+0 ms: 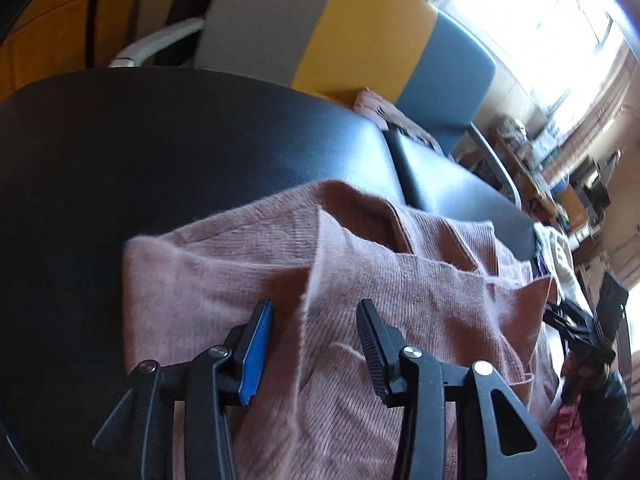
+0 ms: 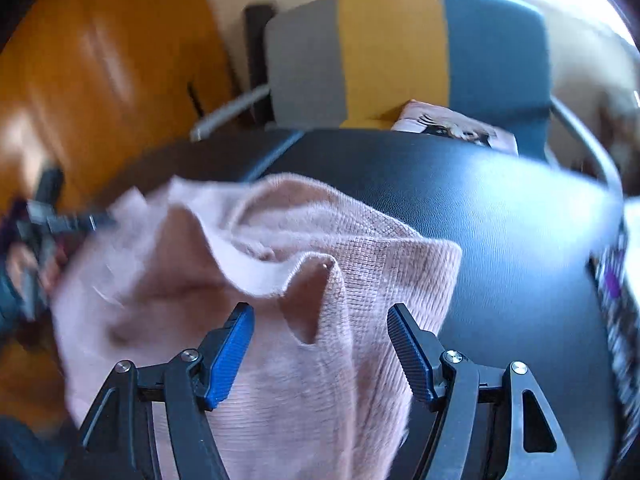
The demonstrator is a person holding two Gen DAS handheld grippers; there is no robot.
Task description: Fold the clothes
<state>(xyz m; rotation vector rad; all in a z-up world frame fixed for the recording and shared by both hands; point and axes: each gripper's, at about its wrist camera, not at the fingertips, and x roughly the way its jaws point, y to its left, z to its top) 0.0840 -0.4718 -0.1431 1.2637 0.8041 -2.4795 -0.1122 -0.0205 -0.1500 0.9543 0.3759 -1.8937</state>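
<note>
Left wrist view: a pink sweater (image 1: 400, 300) is seen lying rumpled on a black table (image 1: 180, 152), w/ layers already lapped over each other near its top. The left gripper (image 1: 314, 340) is held just above the knit, fingers spread wide, nothing pinched; a raised fold edge runs up between them. The right gripper (image 1: 576, 332) is glimpsed at the far right edge, too small to judge there. A striped chair (image 1: 360, 32) stands behind the table.

Right wrist view: blurred. The right gripper (image 2: 320, 344) is spread too, poised over the sweater's (image 2: 280, 360) puckered corner, no cloth caught. The left gripper (image 2: 60, 220) is smeared at left.

Step in hand, prob.: picking grip points for the next fold. Next move: each gripper to be lowered and closed on an edge approx. level w/ the other, so the fold is carried over evenly.
</note>
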